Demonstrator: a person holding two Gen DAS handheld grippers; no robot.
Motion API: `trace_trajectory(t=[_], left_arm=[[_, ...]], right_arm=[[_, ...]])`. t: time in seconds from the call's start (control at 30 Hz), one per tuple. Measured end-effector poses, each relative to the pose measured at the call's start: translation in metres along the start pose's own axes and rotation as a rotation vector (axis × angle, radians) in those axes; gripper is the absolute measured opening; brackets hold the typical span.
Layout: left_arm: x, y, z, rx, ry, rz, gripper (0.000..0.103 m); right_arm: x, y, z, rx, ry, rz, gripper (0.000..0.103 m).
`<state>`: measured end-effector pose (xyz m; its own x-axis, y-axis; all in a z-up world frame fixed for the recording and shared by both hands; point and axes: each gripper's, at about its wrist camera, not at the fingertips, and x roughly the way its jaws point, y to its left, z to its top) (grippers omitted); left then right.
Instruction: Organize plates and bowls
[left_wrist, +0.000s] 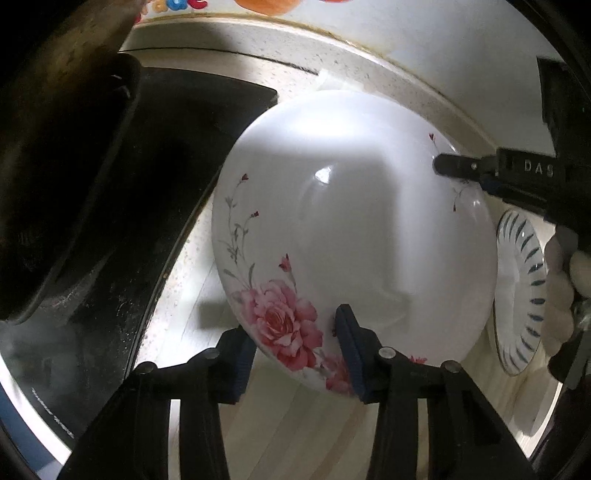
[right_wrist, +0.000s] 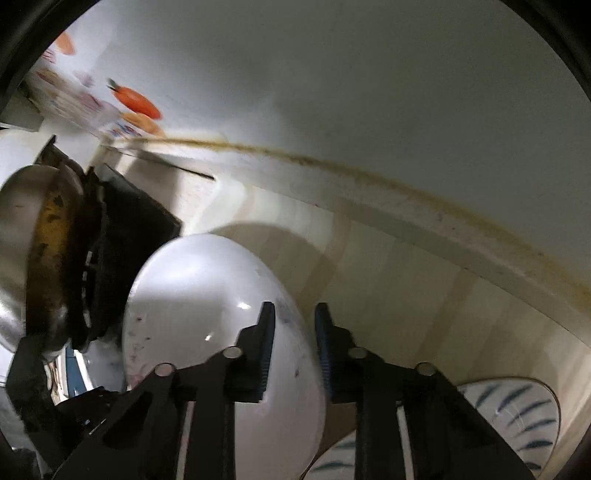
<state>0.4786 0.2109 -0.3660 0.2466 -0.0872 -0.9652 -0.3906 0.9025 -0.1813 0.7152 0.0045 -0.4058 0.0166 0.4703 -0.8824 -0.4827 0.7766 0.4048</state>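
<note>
A large white bowl with pink roses (left_wrist: 351, 229) is held up off the wooden counter, tilted on edge. My left gripper (left_wrist: 295, 350) is shut on its near rim, one pad inside and one outside. My right gripper (right_wrist: 294, 343) straddles the opposite rim of the same bowl (right_wrist: 207, 306), one finger (right_wrist: 266, 332) inside and one outside; I cannot tell whether its pads touch the rim. It shows in the left wrist view (left_wrist: 465, 168) at the bowl's far right edge. A white plate with blue stripes (left_wrist: 521, 291) lies on the counter to the right, and it also shows in the right wrist view (right_wrist: 517, 417).
A black gas stove (left_wrist: 177, 155) sits to the left, with a dark worn pan (left_wrist: 55, 166) on it. The same pan (right_wrist: 40, 258) shows in the right wrist view. A white wall (right_wrist: 369, 92) with fruit stickers backs the wooden counter (right_wrist: 406, 280).
</note>
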Motion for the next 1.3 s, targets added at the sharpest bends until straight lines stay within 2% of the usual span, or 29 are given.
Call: trace_trajectory(t=[0.17,0.4,0.6,0.73,0.9,1.07,1.3], left_arm=[[-0.004,0.005,0.0,-0.014,-0.017,-0.012,0.037],[-0.037,0.015,-0.025,-0.01,-0.027,-0.039,0.038],[-0.048,-0.012,-0.036,0.024,-0.053,-0.042,0.037],[-0.065,-0.023,-0.04,0.045,-0.056,-0.08,0.037],[-0.086,-0.034,-0.055,0.077,-0.034,-0.141,0.037],[-0.105,-0.053,-0.08,0.176,-0.028,-0.144,0.037],[-0.125,-0.075,-0.12,0.307,-0.006,-0.148,0.037]], right_arm=[[0.0,-0.003,-0.004,0.004,-0.009,0.033,0.019],[-0.024,-0.003,-0.022,-0.004,-0.039,0.046,0.016],[-0.058,-0.002,-0.044,-0.005,-0.07,0.05,0.016],[-0.086,-0.003,-0.063,0.015,-0.104,0.053,0.016],[-0.131,-0.011,-0.106,0.069,-0.152,0.073,0.016],[-0.169,-0.015,-0.17,0.134,-0.189,0.072,0.016],[-0.202,-0.021,-0.255,0.237,-0.227,0.075,0.016]])
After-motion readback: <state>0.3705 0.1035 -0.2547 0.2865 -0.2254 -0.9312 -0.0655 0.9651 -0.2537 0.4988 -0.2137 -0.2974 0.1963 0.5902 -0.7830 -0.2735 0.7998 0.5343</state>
